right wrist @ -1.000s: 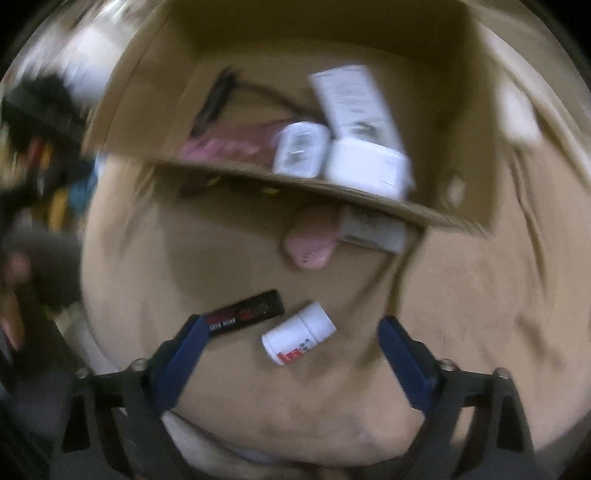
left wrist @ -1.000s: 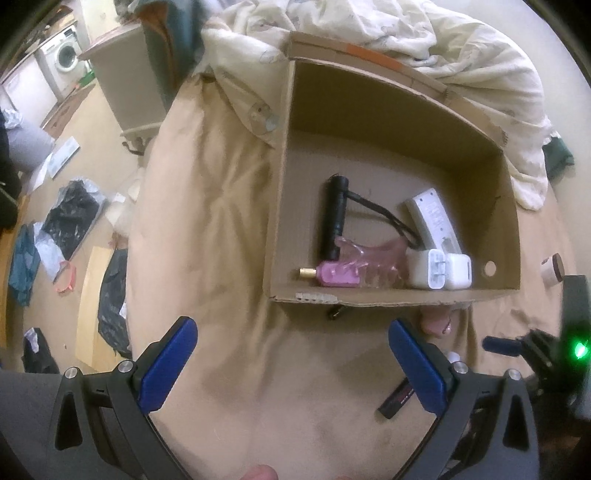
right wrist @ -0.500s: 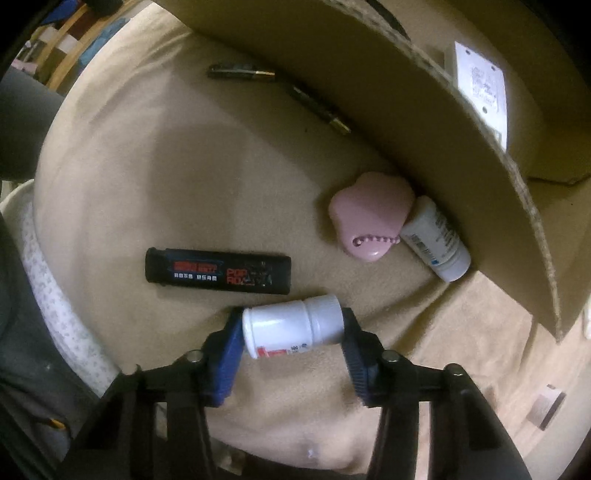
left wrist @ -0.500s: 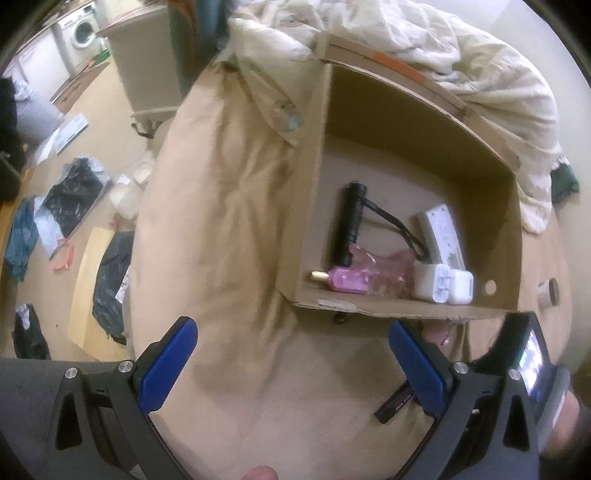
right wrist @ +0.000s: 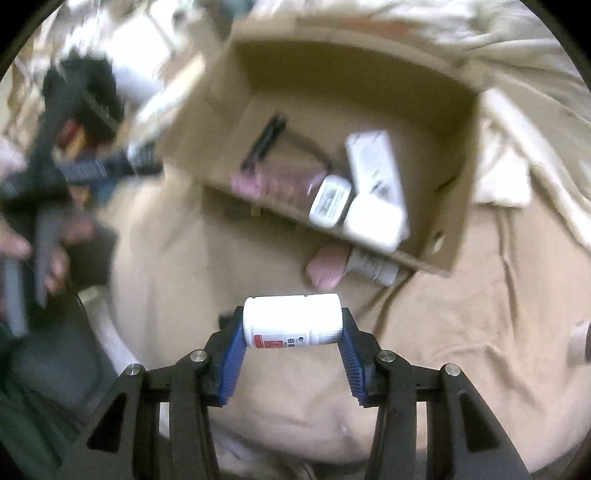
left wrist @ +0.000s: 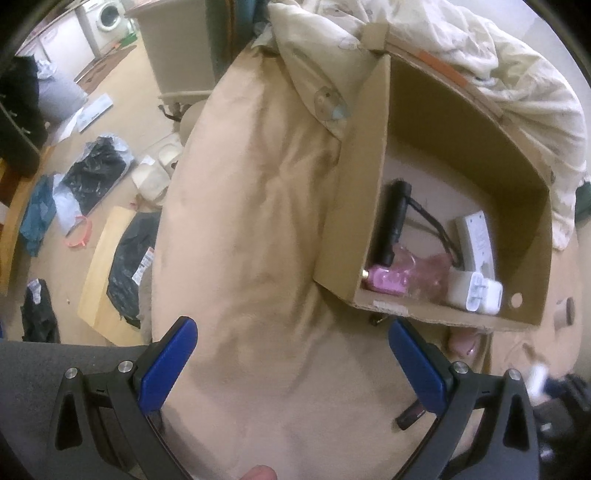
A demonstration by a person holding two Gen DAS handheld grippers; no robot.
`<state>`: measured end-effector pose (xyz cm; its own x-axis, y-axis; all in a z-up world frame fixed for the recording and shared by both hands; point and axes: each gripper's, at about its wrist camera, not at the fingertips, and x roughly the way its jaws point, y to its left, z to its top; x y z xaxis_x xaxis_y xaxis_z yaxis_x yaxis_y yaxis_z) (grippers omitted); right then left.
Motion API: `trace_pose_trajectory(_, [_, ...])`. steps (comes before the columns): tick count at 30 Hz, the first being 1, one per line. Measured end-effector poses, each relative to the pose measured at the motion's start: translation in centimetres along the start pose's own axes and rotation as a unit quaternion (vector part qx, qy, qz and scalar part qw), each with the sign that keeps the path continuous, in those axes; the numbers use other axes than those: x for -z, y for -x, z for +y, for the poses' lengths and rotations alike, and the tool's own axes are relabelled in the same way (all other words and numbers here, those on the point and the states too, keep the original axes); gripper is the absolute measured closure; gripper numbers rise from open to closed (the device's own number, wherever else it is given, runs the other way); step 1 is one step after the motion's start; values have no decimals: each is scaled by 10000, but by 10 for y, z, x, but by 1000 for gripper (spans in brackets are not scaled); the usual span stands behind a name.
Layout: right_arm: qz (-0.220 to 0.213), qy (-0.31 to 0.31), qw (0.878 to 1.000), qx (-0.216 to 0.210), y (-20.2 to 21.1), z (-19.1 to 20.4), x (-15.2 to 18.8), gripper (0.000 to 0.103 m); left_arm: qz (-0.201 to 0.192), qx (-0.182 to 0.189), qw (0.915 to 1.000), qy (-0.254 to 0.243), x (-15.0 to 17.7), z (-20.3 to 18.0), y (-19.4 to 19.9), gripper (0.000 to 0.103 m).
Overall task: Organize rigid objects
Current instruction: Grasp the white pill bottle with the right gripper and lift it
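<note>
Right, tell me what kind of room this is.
Most likely a lived-in bedroom or small flat. A rumpled duvet lies on a tan-covered bed, clothes and bags litter the floor, and a washing machine stands at the far end.

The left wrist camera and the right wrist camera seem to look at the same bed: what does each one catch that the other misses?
Only the left wrist view shows the floor beside the bed, with a washing machine and scattered black bags, and the left gripper with its jaws wide apart over bare blanket. Only the right wrist view clearly shows the right gripper shut on a white bottle, clear of the blanket, and a second white bottle lying against the box's outer wall. Both show the cardboard box, white chargers inside, and a pink case outside.
</note>
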<state>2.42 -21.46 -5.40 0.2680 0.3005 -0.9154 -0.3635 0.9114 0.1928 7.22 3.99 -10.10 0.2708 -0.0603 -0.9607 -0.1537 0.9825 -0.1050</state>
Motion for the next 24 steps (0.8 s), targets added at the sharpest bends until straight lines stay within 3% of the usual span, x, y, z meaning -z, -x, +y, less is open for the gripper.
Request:
trace_pose_trajectory(4, [-727, -191, 9970, 162, 23, -8, -1, 54, 84, -42, 9999, -124, 6, -6, -8, 0])
trace_pose_trajectory(7, [-1102, -361, 9932, -45, 28, -16, -4, 54, 214, -109, 9990, -376, 10, -16, -18, 0])
trace_pose_trajectory(15, [-1156, -765, 9903, -61, 21, -32, 4, 54, 432, -197, 9903, -1304, 13, -62, -46, 1])
trace_pose_trajectory(18, [-1236, -1002, 9871, -177, 22, -43, 5, 54, 552, -180, 9882, -1419, 9, -76, -60, 3])
trace_pose_trajectory(24, [-1593, -1131, 9797, -455, 36, -49, 10, 54, 567, -362, 9842, -1637, 4, -93, -90, 18])
